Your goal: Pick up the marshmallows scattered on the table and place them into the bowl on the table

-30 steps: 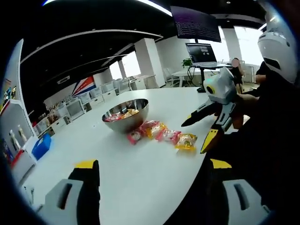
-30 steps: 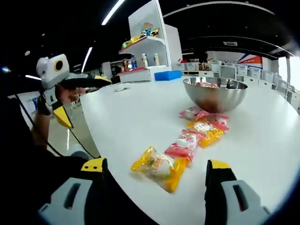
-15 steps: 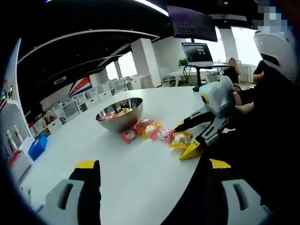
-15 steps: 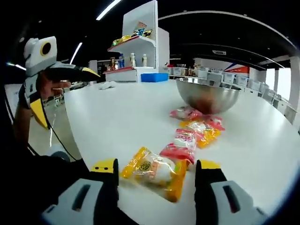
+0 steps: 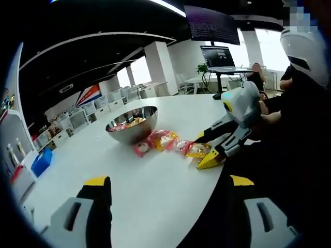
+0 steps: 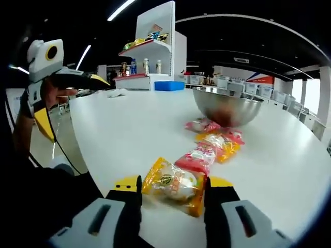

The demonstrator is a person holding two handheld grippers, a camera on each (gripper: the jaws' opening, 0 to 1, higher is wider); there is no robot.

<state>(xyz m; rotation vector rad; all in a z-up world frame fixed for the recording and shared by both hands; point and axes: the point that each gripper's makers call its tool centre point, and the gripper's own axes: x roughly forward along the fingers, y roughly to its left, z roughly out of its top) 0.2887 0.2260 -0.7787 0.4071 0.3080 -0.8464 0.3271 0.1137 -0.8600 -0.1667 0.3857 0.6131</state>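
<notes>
Closing in since a second ago, the right gripper (image 6: 170,190) now has the nearest yellow-wrapped marshmallow (image 6: 173,185) between its narrowed jaws, seemingly touching but not lifted off the tabletop (image 6: 129,134). More wrapped marshmallows (image 6: 214,142) trail ahead toward the steel bowl (image 6: 227,106) beyond. Pickup looks imminent. Off to its left, the left gripper (image 5: 163,199) hovers wide open and empty, level over the tabletop edge.

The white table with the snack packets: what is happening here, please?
A person holds a gripper in each hand. The right gripper has its jaws on either side of the nearest yellow marshmallow packet on the table. More packets lie in a row toward the metal bowl. The left gripper hangs open, apart.
</notes>
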